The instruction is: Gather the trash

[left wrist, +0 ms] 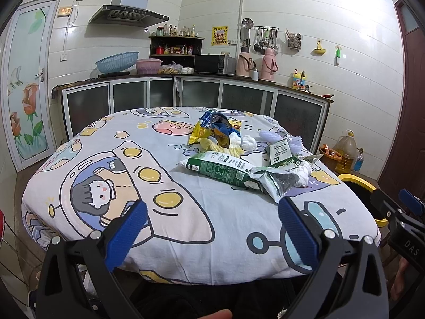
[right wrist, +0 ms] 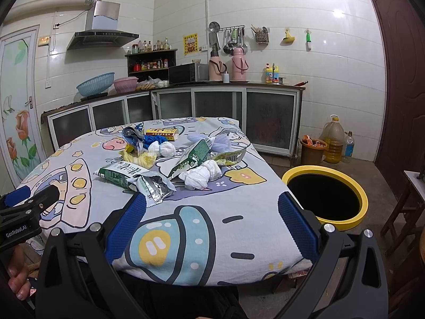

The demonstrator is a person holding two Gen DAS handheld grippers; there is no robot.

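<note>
Several crumpled wrappers (left wrist: 225, 170) and tissues (right wrist: 202, 176) lie piled at your worktop's (left wrist: 186, 234) 1 o'clock side. Both your left gripper (left wrist: 212, 228) and right gripper (right wrist: 212, 226) are spread, empty. Only the right view shows the whole yellow-rimmed bin (right wrist: 364, 199).

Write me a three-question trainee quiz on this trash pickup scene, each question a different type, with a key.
1. True or false: the left gripper is shut on a wrapper.
2. Multiple choice: where does the yellow-rimmed bin stand? A) on the table B) on the floor, on the right gripper's side of the table C) on the counter
3. Fill in: the crumpled white tissue lies on the cartoon-print ____.

Key
1. False; both grippers are open and empty.
2. B
3. tablecloth
</note>
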